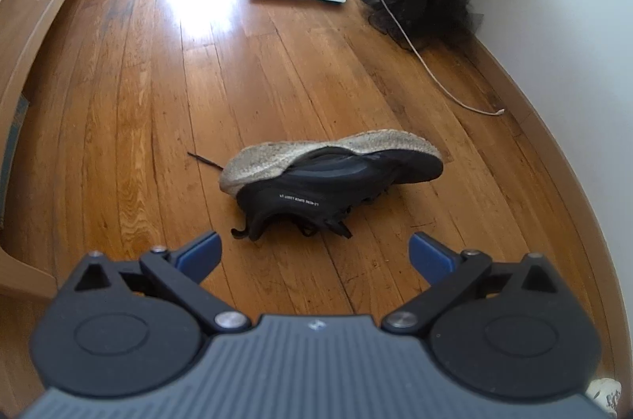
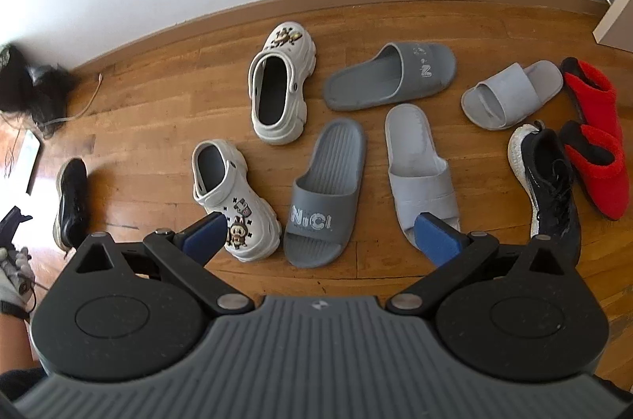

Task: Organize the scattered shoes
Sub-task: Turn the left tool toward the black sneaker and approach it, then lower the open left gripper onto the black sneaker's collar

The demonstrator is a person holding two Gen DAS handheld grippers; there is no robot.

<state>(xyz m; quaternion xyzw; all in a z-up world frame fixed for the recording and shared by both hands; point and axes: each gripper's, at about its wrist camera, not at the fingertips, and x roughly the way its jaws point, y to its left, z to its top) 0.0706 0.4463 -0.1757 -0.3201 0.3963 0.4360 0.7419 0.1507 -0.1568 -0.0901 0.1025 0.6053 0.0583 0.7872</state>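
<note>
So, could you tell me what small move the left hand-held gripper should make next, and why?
Probably ease the left hand-held gripper forward and close on the black sneaker. Its jaws are open and empty, the sneaker lies tipped on its side just ahead, and its mate sits far off beside the red slippers.

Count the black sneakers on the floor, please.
2. One black sneaker lies tipped on its side before the left gripper, far left in the right view. The other sneaker lies beside the red slippers.
</note>
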